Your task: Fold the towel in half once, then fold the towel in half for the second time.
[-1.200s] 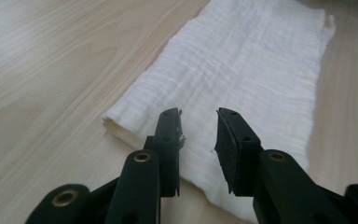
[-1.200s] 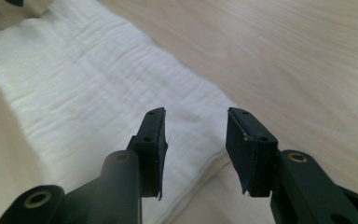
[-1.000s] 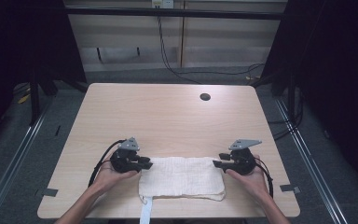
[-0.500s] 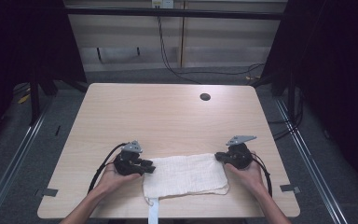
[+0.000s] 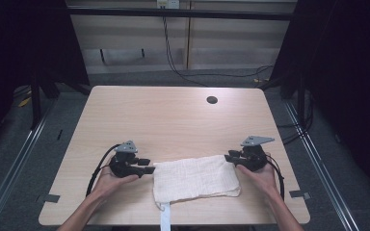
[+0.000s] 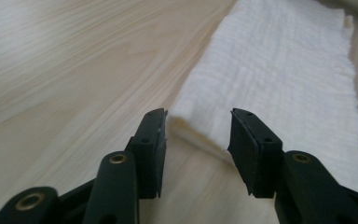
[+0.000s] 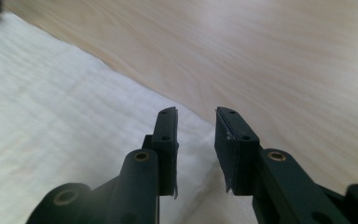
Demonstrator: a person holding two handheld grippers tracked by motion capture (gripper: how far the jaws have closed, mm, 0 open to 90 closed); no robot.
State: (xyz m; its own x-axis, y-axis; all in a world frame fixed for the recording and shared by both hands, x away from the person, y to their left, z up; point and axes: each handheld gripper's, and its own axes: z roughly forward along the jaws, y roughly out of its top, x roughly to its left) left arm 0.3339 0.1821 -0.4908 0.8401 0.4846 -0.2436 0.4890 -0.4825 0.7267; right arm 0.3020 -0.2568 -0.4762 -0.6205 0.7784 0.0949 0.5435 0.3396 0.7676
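Grippers released at folded cloth ends
Left gripper and right gripper jaws had just been opening, gripping nothing; white cloth lay flat on table.

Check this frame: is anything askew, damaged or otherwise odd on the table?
Mostly tidy. The cloth lies slightly skewed to the table edge, its right side nearer the person, and a white strip pokes out from under its near-left corner over the table's front edge. No damage or spill shows.
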